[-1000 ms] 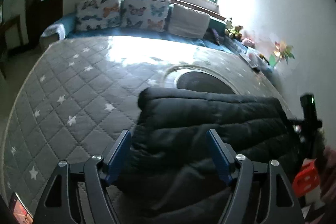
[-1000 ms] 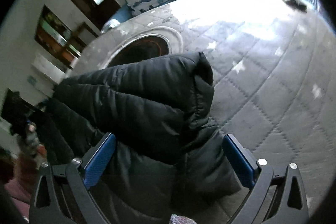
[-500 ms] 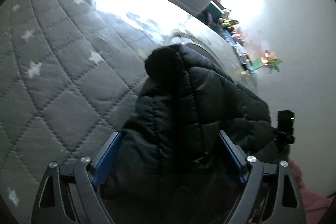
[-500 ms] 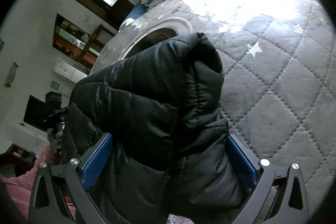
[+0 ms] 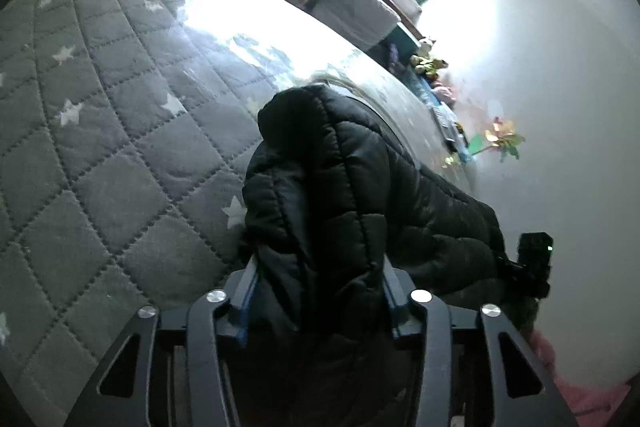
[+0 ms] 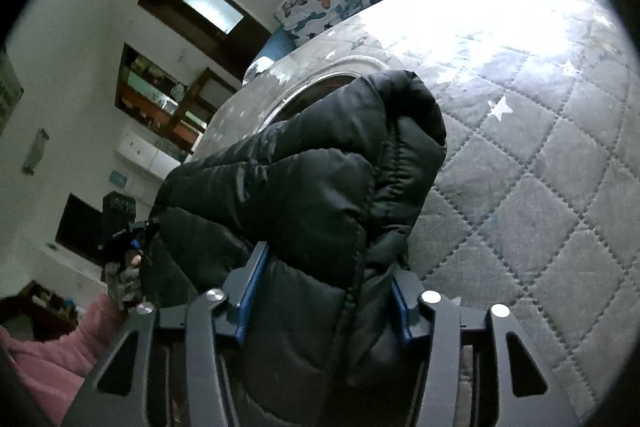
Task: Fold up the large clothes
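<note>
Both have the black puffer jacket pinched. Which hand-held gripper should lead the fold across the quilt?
Neither is clearly better: left hand-held gripper and right hand-held gripper each clamp a thick fold of the black puffer jacket over the star quilt. Move together.

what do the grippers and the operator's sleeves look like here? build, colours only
Both the left gripper and the right gripper are alike: black angular linkage frames with triangular cutouts, round silver pivot bolts, and blue pads on the inner finger faces. No cables or markings visible. Pink sleeve, greyish patterned glove.
</note>
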{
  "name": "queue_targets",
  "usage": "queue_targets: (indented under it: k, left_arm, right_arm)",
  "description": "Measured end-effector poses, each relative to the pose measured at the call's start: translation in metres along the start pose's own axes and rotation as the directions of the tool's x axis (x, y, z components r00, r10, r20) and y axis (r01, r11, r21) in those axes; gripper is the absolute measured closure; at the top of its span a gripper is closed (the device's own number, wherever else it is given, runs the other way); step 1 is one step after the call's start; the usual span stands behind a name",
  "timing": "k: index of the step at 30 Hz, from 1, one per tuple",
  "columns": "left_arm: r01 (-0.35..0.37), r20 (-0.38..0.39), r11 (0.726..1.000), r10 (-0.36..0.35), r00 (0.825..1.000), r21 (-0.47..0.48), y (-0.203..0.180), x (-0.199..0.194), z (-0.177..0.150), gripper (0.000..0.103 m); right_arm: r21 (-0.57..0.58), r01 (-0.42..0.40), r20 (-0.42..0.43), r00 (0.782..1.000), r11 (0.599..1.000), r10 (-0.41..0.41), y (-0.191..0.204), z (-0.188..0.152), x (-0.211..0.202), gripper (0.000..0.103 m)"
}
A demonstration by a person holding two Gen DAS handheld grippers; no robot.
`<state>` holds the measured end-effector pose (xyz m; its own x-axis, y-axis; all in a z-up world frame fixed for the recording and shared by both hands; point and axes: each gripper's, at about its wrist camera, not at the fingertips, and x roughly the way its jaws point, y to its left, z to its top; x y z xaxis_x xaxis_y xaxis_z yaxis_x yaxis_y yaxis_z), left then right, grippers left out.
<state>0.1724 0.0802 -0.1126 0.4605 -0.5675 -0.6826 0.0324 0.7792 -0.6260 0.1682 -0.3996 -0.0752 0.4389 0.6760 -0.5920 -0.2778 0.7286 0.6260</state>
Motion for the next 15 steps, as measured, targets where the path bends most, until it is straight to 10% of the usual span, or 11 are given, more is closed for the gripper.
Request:
queue_targets:
  k: [8,15]
  left_arm:
    - [0.011,0.074,0.987,-0.023,0.997,0.160,-0.110,-0.030,0.039,0.066]
    - [0.076,0.084,0.968,-0.098,0.992,0.239,-0.203,0.021,0.124,0.066]
  right_arm:
    - [-0.098,0.043,0.135,0.990,0.994,-0.029,0.036,0.027,-0.048,0.065]
    - [-0.148,0.174,0.253,0.958,0.974,-0.132,0.027,0.094,-0.102,0.065]
